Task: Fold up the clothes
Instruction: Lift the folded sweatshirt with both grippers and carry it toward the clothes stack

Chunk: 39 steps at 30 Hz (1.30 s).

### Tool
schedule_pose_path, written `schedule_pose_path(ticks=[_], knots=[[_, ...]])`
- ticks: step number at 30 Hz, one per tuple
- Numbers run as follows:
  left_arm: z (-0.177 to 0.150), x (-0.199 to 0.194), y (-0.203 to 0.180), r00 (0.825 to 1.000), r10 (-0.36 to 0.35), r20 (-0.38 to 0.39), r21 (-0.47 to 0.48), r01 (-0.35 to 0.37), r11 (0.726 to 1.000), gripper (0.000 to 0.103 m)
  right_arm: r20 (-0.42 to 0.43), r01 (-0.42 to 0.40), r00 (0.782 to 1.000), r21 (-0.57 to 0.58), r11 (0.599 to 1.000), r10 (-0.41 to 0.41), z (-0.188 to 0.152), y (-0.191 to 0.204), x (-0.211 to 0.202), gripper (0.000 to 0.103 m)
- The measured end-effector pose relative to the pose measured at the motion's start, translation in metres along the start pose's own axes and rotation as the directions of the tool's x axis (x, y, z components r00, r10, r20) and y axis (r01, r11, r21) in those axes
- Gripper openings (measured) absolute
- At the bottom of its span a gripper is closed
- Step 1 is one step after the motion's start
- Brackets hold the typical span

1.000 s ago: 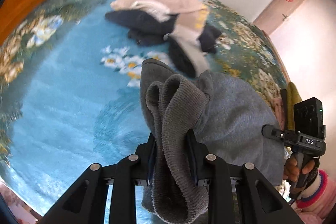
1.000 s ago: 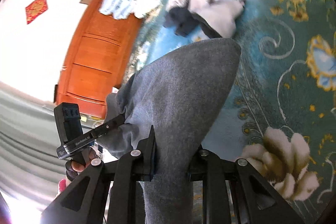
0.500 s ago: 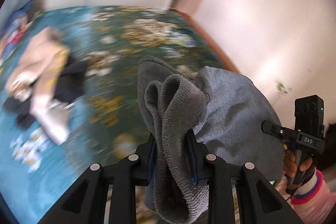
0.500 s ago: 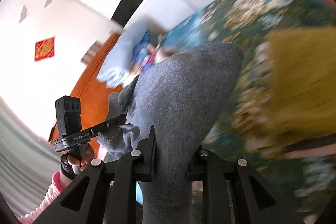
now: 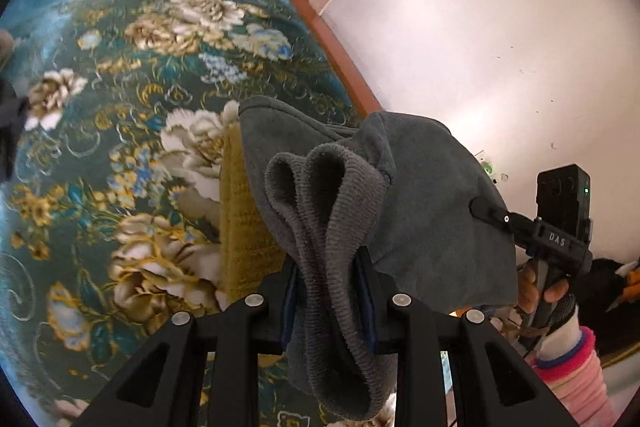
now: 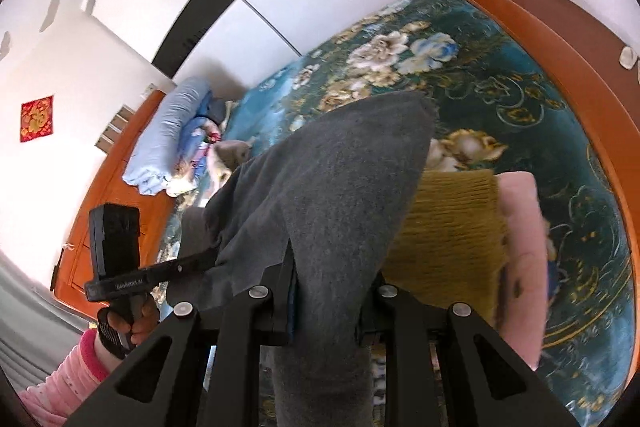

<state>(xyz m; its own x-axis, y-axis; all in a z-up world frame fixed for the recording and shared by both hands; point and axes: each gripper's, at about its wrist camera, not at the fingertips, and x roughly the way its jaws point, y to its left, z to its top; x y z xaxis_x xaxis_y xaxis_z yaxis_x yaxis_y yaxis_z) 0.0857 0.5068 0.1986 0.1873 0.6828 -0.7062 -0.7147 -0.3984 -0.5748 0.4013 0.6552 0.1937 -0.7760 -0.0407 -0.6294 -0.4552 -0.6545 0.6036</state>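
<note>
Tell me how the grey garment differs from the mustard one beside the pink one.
The grey garment hangs in the air, clamped in both the left gripper and the right gripper; the mustard garment lies folded flat on the floral bedspread. Grey looks smooth with a ribbed edge; mustard is coarsely ribbed all over. Both are knitwear.

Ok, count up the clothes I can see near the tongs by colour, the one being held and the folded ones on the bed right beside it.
Grey: 1, the grey knit garment clamped in both tongs
Mustard yellow: 1, the folded mustard-yellow knit sweater on the bed
Pink: 1, the folded pale pink garment beside it
Total: 3
</note>
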Motion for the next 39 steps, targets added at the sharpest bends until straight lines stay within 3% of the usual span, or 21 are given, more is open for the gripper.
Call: schedule_pose_path(ticks=[10,22,26,27,29,31,34,37,39], knots=[[-0.004,0.036,0.039,0.999,0.032,-0.018,-0.115,-0.034,0.993,0.028,-0.083,-0.007,0.996,0.047,0.999,0.011,-0.005,-0.056,0.047,0.021],[-0.006,0.048,0.027,0.997,0.052,-0.057,-0.055,-0.055,0.997,0.033,-0.094,-0.035,0.995,0.108,0.994,0.046,-0.010,-0.078,0.053,0.026],[-0.004,0.042,0.023,0.999,-0.015,-0.039,-0.072,0.012,0.997,0.032,-0.064,-0.021,0.998,0.092,0.996,0.027,-0.006,-0.076,0.047,0.023],[-0.004,0.042,0.025,0.999,-0.003,-0.047,-0.075,0.000,0.997,0.032,-0.054,-0.016,0.998,0.089,0.996,0.021,-0.005,-0.076,0.044,0.023],[-0.004,0.043,0.028,0.998,0.019,-0.063,-0.079,-0.024,0.997,0.034,-0.067,-0.013,0.998,0.099,0.995,0.019,-0.004,-0.078,0.045,0.023],[-0.006,0.043,0.034,0.996,0.039,-0.080,-0.097,-0.047,0.994,0.050,-0.096,-0.009,0.995,0.104,0.995,0.019,-0.007,-0.079,0.051,0.025],[-0.007,0.037,0.042,0.994,0.073,-0.084,-0.129,-0.084,0.988,0.067,-0.075,-0.040,0.996,0.129,0.991,0.050,-0.008,-0.081,0.049,0.036],[-0.008,0.027,0.049,0.992,0.098,-0.085,-0.146,-0.110,0.983,0.068,-0.051,-0.047,0.997,0.153,0.987,0.055,-0.007,-0.082,0.043,0.058],[-0.005,0.014,0.047,0.989,0.139,-0.049,-0.126,-0.144,0.982,0.068,-0.028,-0.026,0.999,0.147,0.989,0.030,-0.003,-0.077,0.034,0.059]])
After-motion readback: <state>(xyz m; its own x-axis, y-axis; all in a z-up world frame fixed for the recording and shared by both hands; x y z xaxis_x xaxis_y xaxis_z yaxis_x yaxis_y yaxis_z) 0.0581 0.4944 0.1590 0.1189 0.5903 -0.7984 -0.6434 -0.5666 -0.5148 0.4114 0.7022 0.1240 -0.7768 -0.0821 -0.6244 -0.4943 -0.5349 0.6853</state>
